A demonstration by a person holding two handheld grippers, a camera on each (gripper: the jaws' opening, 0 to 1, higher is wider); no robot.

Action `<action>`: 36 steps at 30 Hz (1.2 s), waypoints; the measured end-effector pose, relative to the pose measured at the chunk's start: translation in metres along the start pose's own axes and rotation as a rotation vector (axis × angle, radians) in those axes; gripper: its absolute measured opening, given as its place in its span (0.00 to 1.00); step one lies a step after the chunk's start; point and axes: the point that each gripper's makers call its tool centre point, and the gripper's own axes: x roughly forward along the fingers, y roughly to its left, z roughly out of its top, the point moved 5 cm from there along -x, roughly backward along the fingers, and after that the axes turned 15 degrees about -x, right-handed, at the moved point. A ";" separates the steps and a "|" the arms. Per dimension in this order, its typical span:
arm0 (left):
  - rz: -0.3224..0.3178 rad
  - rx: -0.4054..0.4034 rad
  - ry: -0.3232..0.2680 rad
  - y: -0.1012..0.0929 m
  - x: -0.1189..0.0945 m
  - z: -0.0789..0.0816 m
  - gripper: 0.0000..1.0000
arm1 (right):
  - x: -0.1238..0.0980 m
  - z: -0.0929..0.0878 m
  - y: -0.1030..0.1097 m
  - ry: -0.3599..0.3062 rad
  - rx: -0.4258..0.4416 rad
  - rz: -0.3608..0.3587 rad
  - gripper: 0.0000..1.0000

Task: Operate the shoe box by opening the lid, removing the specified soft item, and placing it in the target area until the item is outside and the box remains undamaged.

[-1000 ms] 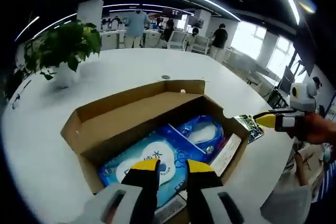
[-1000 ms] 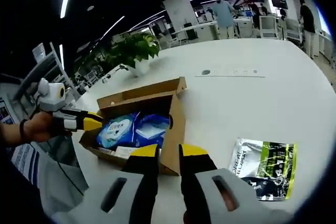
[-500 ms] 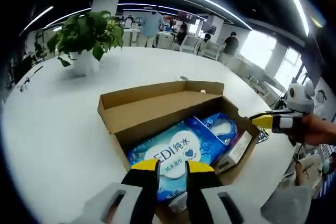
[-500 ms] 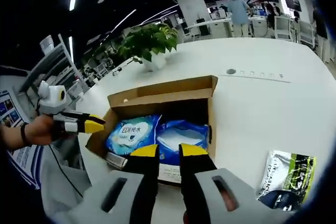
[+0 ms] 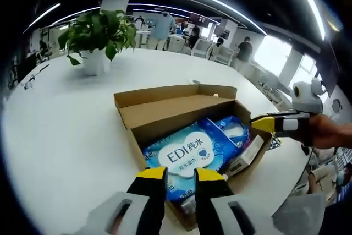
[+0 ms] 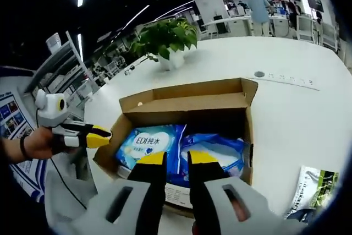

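With the box (image 5: 190, 136) open on the table (image 5: 60, 136), the wipes pack (image 5: 184, 155) lies flat inside, long axis across the left gripper (image 5: 179, 175), which hovers nearest with jaws narrow and empty, as the right gripper's (image 6: 169, 159) are.

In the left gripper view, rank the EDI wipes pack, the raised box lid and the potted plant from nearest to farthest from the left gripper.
1. EDI wipes pack: in the box, just ahead of the left gripper.
2. Raised box lid: standing at the box's far side, beyond the pack.
3. Potted plant: far across the white table, toward the upper left.
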 end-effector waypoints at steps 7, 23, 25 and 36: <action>0.006 -0.024 -0.025 0.005 -0.013 -0.004 0.19 | 0.023 0.004 0.002 0.013 0.014 0.022 0.13; 0.015 -0.086 -0.056 0.011 -0.037 -0.016 0.19 | 0.065 -0.004 -0.002 0.082 0.052 0.016 0.16; 0.016 -0.091 -0.057 0.011 -0.038 -0.017 0.19 | 0.068 -0.005 -0.002 0.091 0.054 0.012 0.16; 0.021 -0.102 -0.060 0.014 -0.042 -0.017 0.19 | 0.081 -0.014 0.002 0.131 0.068 0.027 0.08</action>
